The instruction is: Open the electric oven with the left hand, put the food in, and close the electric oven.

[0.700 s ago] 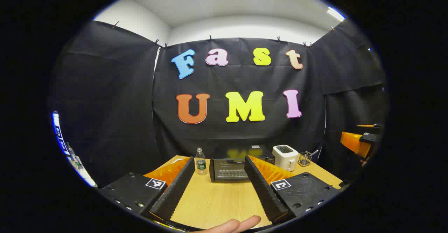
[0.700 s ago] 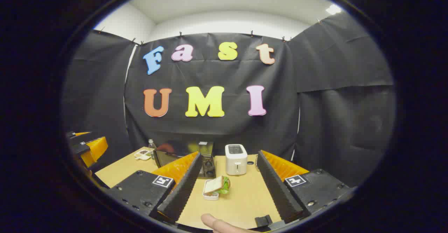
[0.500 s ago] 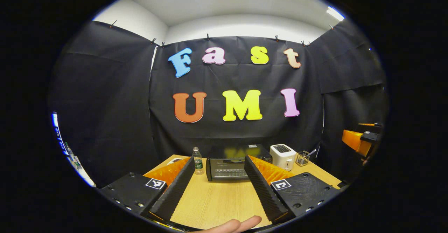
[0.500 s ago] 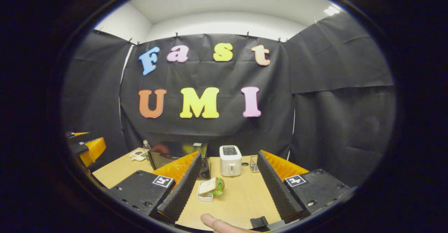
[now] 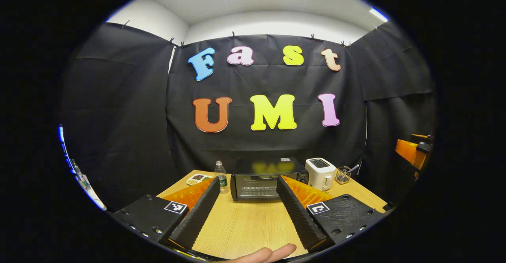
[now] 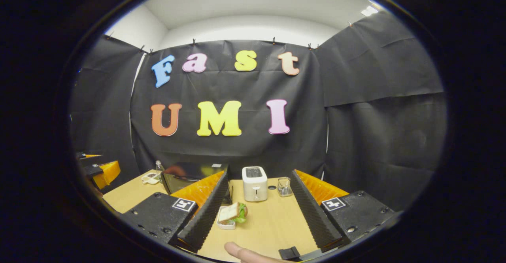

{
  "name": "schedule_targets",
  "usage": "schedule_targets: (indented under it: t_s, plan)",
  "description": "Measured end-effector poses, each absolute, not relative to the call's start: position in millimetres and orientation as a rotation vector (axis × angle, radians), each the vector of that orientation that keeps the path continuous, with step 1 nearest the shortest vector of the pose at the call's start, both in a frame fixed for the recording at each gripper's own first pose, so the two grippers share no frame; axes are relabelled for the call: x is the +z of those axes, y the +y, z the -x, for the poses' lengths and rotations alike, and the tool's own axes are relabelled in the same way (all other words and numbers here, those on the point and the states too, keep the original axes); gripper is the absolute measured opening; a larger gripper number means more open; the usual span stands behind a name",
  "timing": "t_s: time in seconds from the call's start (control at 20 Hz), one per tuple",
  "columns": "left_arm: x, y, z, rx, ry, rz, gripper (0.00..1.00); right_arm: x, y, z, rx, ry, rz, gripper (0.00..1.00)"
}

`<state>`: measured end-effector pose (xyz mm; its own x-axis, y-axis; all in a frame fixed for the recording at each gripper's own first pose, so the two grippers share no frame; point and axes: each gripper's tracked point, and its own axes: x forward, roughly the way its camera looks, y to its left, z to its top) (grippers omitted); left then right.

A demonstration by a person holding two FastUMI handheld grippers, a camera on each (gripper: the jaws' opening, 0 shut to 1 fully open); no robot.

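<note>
While both grippers hang above the near edge of the wooden table (image 5: 245,227), their fingers are spread wide with nothing between them. In the left gripper view, going left to right along the far side of the table, a small dish of food (image 5: 198,179) lies at the far left corner, a clear water bottle (image 5: 220,176) stands upright just beside the oven's left side, and the black electric oven (image 5: 267,178) sits with its door shut, straight ahead of the left gripper (image 5: 247,207). Nothing stands on the bare wood between that gripper and the oven door. Right of the oven stands a white toaster (image 5: 321,173), then a small wire basket (image 5: 343,175) with a utensil in it. A fingertip (image 5: 276,252) of the holding hand shows at the bottom edge.

In the right gripper view, the sandwich (image 6: 233,213), bread with green leaf, lies in a small white tray (image 6: 225,224) on the table just ahead of the right gripper (image 6: 257,211), near its left finger. The oven is behind and to the left of it, partly hidden by that finger; the toaster is directly behind, with the basket to its right. The other gripper shows at the far left edge.

Black cloth walls close the booth on three sides, under a white ceiling with bright panel lights.
</note>
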<state>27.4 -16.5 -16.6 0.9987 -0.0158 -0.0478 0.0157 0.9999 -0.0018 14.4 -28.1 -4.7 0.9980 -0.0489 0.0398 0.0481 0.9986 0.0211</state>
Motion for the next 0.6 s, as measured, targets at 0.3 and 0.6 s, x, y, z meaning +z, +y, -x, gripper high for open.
schedule_targets:
  t_s: [0.3, 0.6]
  plan:
    - [-22, -33, -60, -0.045, 0.059, 0.002, 0.82, -3, -40, -25, -0.065, -0.079, -0.016, 1.00]
    - [-35, -44, -129, -0.027, 0.089, 0.030, 0.82, -1, -49, -34, -0.055, -0.121, -0.014, 0.92]
